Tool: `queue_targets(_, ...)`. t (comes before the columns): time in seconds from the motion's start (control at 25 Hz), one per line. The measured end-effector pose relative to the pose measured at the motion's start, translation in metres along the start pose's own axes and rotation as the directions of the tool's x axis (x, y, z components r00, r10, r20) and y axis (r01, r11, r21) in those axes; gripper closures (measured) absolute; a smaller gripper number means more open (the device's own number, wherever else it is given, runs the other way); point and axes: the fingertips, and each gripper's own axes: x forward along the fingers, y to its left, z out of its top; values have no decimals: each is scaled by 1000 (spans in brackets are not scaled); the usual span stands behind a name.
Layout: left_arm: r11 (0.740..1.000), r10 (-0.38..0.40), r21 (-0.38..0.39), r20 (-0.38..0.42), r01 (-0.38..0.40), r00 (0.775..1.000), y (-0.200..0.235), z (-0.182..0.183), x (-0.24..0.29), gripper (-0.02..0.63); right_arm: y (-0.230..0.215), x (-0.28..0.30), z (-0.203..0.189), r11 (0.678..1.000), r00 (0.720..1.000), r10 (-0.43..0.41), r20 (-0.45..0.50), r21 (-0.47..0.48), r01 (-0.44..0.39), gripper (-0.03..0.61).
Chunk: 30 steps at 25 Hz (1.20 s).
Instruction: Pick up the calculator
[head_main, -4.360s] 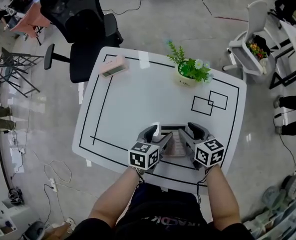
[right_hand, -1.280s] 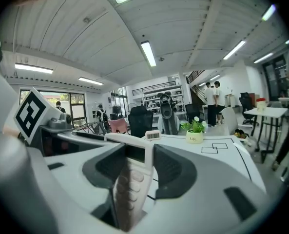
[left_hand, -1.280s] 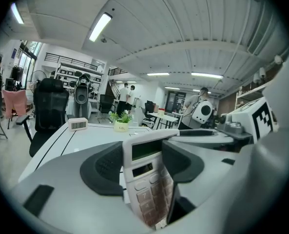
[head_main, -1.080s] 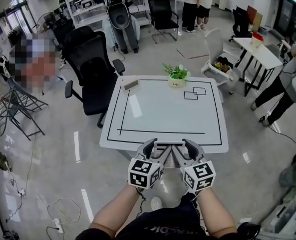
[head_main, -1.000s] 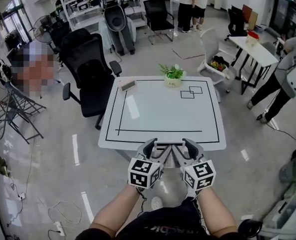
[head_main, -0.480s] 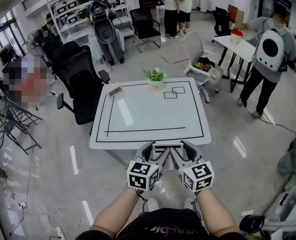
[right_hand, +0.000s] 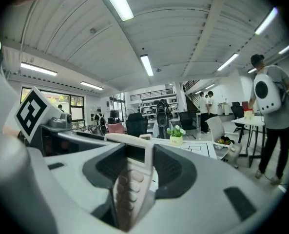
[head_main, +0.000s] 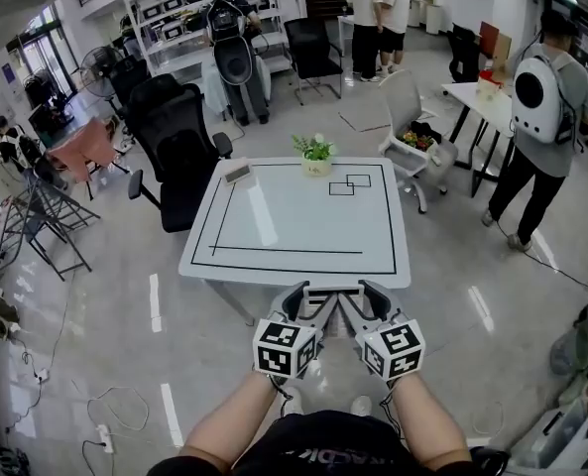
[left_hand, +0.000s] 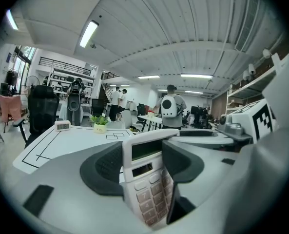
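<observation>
The calculator [head_main: 335,299], white with pale keys, is held off the table, in the air just in front of the table's near edge. My left gripper [head_main: 303,303] is shut on its left side and my right gripper [head_main: 367,303] on its right side. The left gripper view shows the calculator [left_hand: 148,179] face-up, display end forward, between the dark pads [left_hand: 103,167] of the left gripper [left_hand: 144,165]. The right gripper view has the calculator [right_hand: 129,189] nearly edge-on inside the right gripper [right_hand: 140,169], both pads against it.
The white table [head_main: 294,228] with black lines stands ahead, a potted plant [head_main: 315,154] and a small pink device [head_main: 237,173] at its far edge. A black office chair [head_main: 179,137] is far left, a white chair [head_main: 410,117] far right. A person with a backpack [head_main: 541,117] stands right.
The calculator has left the tabletop and hangs in both grippers before the table's edge. I have backed away, so the table looks smaller. Over the last second the grip is unchanged.
</observation>
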Motion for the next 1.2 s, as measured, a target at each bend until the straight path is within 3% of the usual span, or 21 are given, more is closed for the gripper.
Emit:
queue_targets(0.6, 996, 86, -2, 16, -86, 996, -14, -4, -10, 371, 2, -13, -3, 997, 996, 84, 7, -1, -84, 399)
queue_targets(1.2, 994, 106, -1, 14, -106, 994, -15, -5, -9, 371, 0, -13, -4, 995, 995, 102, 11, 4, -102, 400)
